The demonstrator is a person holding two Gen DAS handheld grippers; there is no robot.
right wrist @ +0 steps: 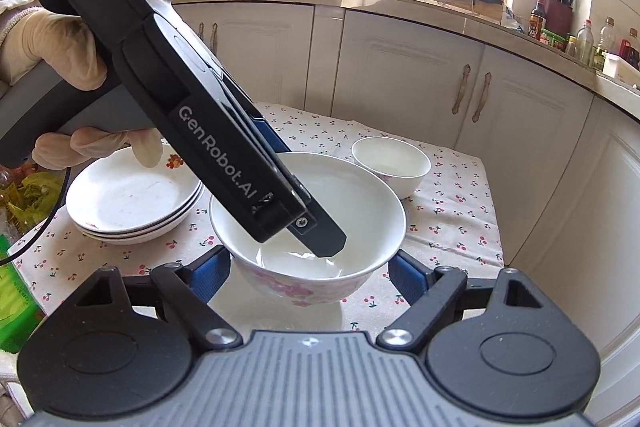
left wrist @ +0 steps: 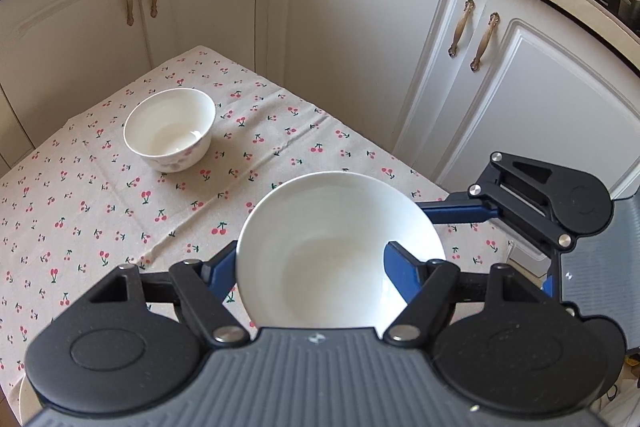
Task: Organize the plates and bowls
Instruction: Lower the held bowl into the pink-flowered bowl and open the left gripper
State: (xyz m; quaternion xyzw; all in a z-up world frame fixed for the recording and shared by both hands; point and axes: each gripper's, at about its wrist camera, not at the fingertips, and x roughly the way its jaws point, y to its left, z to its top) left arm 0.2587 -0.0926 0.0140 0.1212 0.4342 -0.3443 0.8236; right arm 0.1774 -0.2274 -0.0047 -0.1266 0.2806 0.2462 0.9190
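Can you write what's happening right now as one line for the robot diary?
left gripper: shut on large bowl rim | right gripper: open, straddling it | small bowl: on tablecloth | plate stack: beside

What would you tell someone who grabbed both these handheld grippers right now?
Left gripper: clamped on the big bowl, one finger inside its wall, one outside.
Right gripper: open, a finger on either side of that bowl.
Small bowl: sits alone on the tablecloth.
Done: plates are stacked.
Left: probably bringing the two bowls together.
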